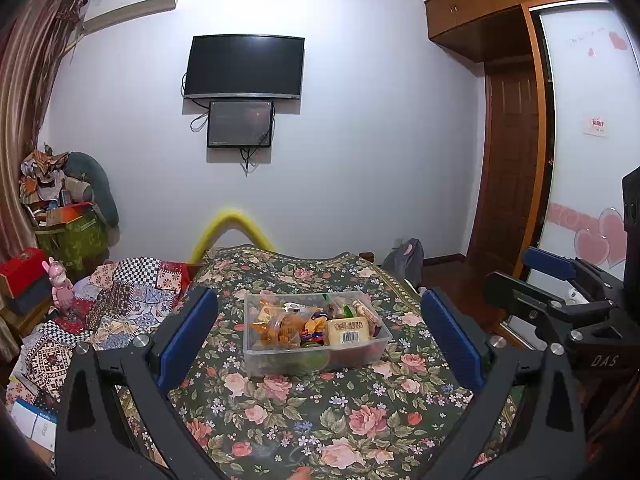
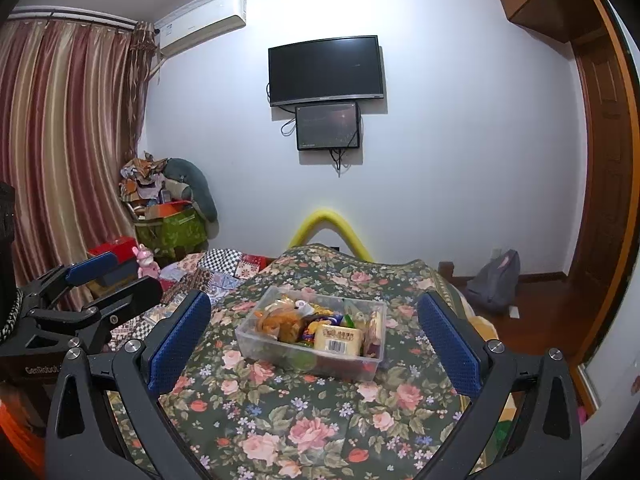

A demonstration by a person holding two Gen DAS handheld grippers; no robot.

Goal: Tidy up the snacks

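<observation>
A clear plastic bin [image 1: 376, 350] full of several snack packets sits on the floral cloth [image 1: 304, 412] in the left wrist view. A pale yellow packet with a barcode [image 1: 347, 331] lies on top. My left gripper [image 1: 320, 338] is open and empty, held back from the bin. In the right wrist view the same bin [image 2: 256, 346] holds the barcode packet [image 2: 338, 339]. My right gripper [image 2: 314, 338] is open and empty, also short of the bin. Each gripper shows at the other view's edge: the right gripper [image 1: 532, 270] and the left gripper [image 2: 106, 272].
A patchwork quilt [image 1: 120, 300] lies left of the floral cloth. A yellow foam arch [image 1: 230, 226] stands behind it. Boxes and a pink toy [image 1: 60, 286] crowd the left corner. A grey backpack [image 2: 494, 278] sits on the wood floor at the right.
</observation>
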